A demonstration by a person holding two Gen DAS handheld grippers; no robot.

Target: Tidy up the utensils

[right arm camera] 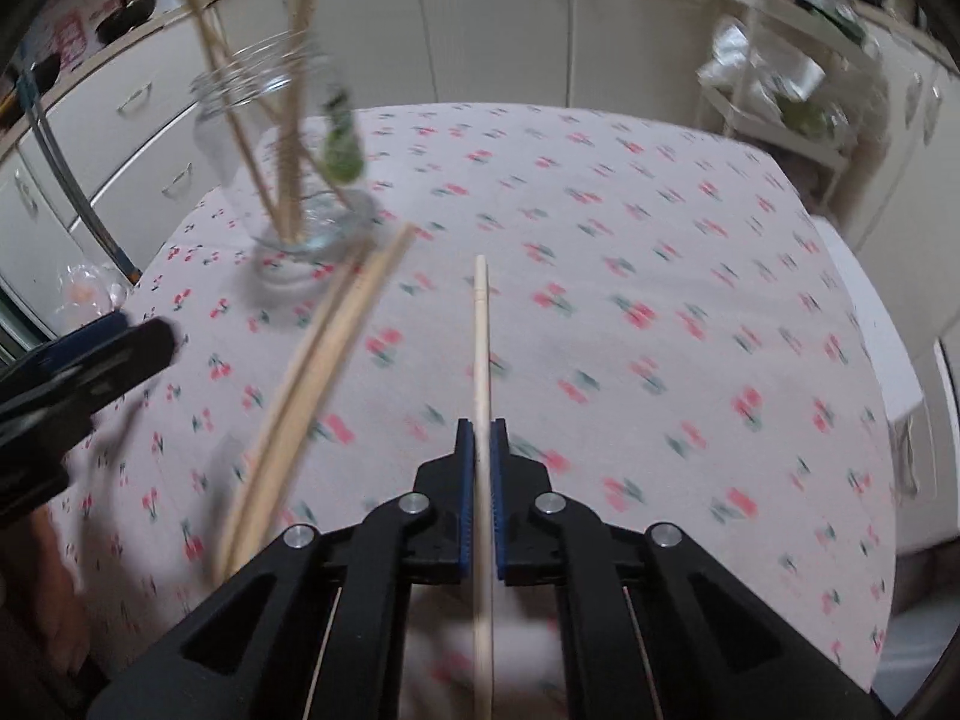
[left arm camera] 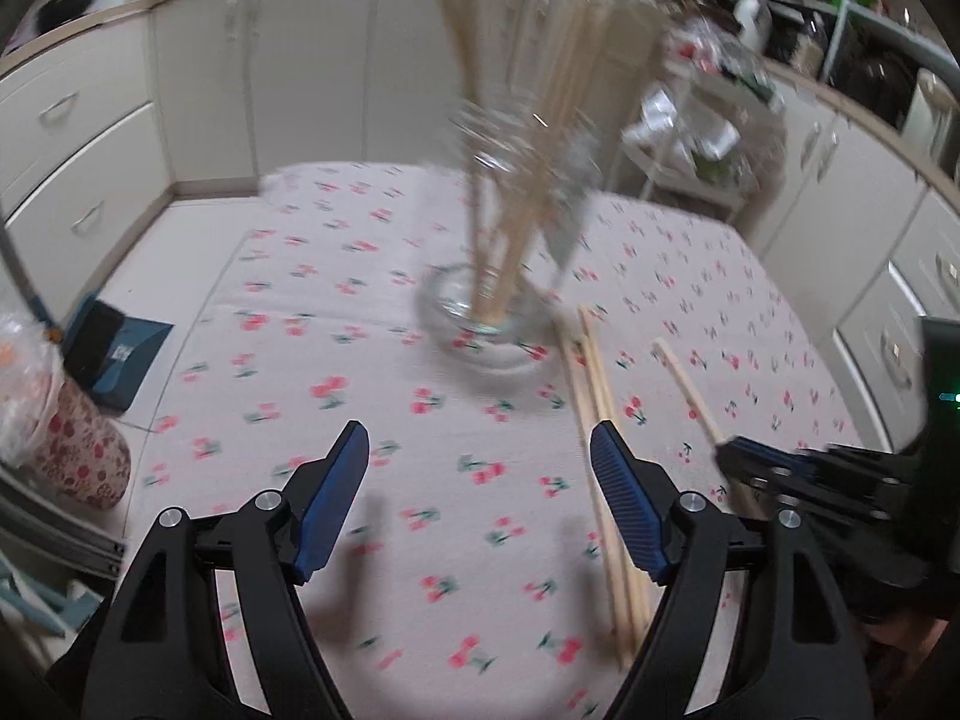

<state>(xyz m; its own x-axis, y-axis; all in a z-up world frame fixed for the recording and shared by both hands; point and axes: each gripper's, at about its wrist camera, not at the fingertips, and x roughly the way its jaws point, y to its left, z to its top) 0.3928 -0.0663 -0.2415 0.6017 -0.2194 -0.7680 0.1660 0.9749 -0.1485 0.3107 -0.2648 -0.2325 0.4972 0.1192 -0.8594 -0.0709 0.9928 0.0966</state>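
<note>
A single chopstick (right arm camera: 480, 348) is clamped between the right gripper's (right arm camera: 480, 450) fingers over the worktop (right arm camera: 660, 240). Only the left view shows the left gripper's (left arm camera: 480, 498) fingers spread wide, empty, beside loose chopsticks (left arm camera: 606, 480) near the glass jar (left arm camera: 510, 240).

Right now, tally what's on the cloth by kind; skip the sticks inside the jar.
Glass jar: 1
Chopstick clamped in the right gripper: 1
Loose chopsticks lying beside the jar: at least 2 (too blurred for an exact count)
Total: at least 4
</note>
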